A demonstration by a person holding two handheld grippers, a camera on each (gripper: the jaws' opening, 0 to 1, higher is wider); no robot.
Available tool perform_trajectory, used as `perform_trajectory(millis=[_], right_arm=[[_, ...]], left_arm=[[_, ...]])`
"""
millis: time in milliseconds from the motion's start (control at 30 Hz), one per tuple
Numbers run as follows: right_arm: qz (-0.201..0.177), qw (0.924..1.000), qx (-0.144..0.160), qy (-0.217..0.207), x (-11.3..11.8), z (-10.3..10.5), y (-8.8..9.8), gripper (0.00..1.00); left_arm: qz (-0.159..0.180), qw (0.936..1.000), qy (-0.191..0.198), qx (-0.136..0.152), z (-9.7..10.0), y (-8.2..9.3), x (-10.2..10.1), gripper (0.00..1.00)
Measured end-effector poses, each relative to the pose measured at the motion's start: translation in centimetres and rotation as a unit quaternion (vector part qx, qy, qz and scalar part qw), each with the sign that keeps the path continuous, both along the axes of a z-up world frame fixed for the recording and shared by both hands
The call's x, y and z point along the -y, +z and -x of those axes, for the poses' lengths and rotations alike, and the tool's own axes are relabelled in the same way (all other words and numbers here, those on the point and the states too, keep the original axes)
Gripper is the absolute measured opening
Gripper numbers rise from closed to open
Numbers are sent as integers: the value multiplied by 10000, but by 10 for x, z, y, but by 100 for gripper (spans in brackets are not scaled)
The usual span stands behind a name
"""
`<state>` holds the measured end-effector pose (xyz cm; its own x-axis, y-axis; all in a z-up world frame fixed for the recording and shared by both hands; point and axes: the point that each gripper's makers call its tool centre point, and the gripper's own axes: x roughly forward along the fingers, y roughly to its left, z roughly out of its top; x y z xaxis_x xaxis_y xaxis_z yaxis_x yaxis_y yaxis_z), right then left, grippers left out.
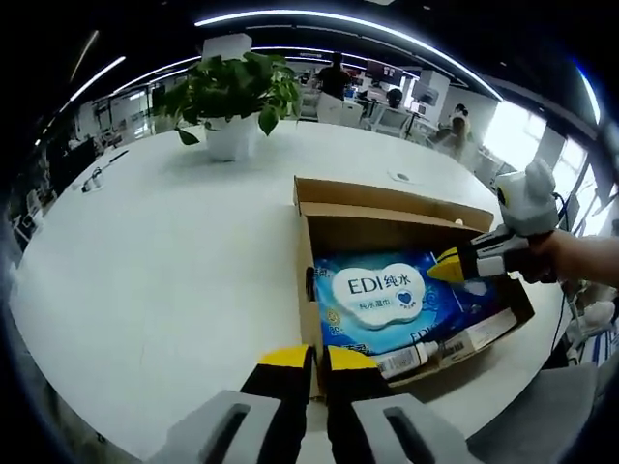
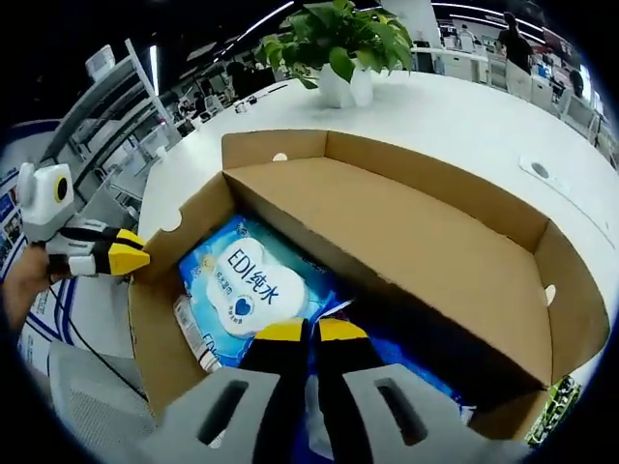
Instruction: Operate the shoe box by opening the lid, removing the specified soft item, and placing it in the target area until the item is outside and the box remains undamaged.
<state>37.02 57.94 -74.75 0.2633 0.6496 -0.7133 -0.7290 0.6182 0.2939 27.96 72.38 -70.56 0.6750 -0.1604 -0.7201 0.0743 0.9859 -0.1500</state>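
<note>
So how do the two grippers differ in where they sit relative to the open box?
The right gripper reaches inside the cardboard box, its tips over the blue wipes pack; the left gripper sits outside, at the box's side wall. Both have yellow-tipped jaws that are shut, and neither grips anything.

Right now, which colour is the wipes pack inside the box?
The wipes pack is blue with a white label; the left gripper view shows it best.
</note>
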Motion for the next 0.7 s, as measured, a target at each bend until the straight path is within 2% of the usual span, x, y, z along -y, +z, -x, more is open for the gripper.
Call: perform_trajectory(millis=[167,333,700], right_arm=[[-135,9998,-27,-155,1,0,10,0],[-236,9994,71,-228,3,1,22,0],[-108,9990,362,-249,20,2,37,0]], left_arm=[[-4,10000,-1,3,0,0,0,4],[-10,10000,-16,-2,0,0,0,4],[-151,9997,-133,-110,1,0,2,4]])
